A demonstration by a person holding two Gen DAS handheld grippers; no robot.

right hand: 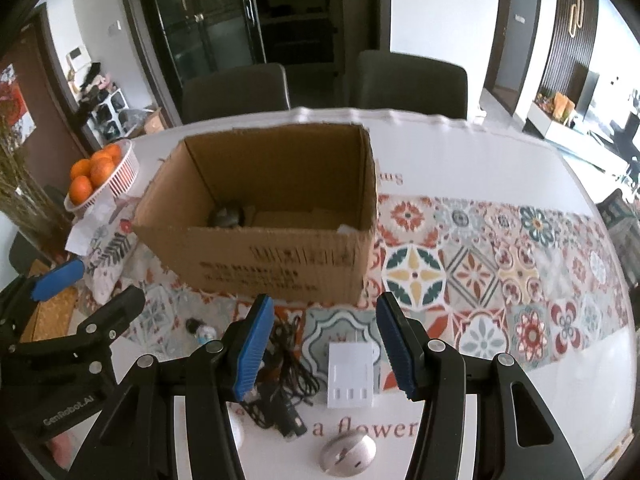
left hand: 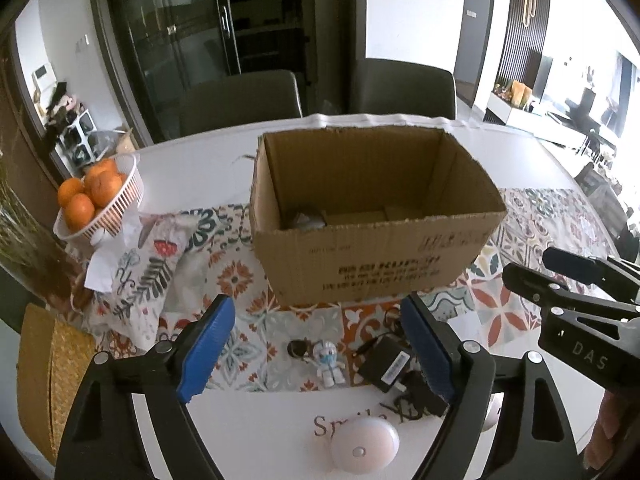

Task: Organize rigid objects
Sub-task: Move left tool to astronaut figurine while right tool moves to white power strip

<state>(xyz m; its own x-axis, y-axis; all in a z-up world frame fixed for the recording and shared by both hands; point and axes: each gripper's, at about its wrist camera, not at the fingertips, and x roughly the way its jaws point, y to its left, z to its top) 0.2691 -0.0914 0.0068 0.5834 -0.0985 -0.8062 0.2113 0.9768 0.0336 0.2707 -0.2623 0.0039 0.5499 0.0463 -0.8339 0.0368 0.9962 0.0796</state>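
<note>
An open cardboard box [left hand: 372, 216] [right hand: 272, 216] stands on the patterned runner, with a dark rounded object [right hand: 228, 216] in its left corner. In front of it lie a small white robot figurine [left hand: 328, 364], a black adapter with cable [left hand: 384, 364] [right hand: 284, 380], a white plug block [right hand: 351, 376] and a white mouse [right hand: 348, 456]. My left gripper [left hand: 316, 344] hangs open above the figurine and adapter, holding nothing. My right gripper [right hand: 326, 348] is open above the white block, its pads clear of it. Each gripper shows in the other's view [left hand: 548, 272] [right hand: 92, 292].
A white basket of oranges [left hand: 120, 196] and crumpled paper sit at the table's left, beside a floral cloth [left hand: 148, 276] and a woven mat [left hand: 44, 372]. A white round puck [left hand: 364, 448] lies at the near edge. Two dark chairs [right hand: 412, 84] stand behind the table.
</note>
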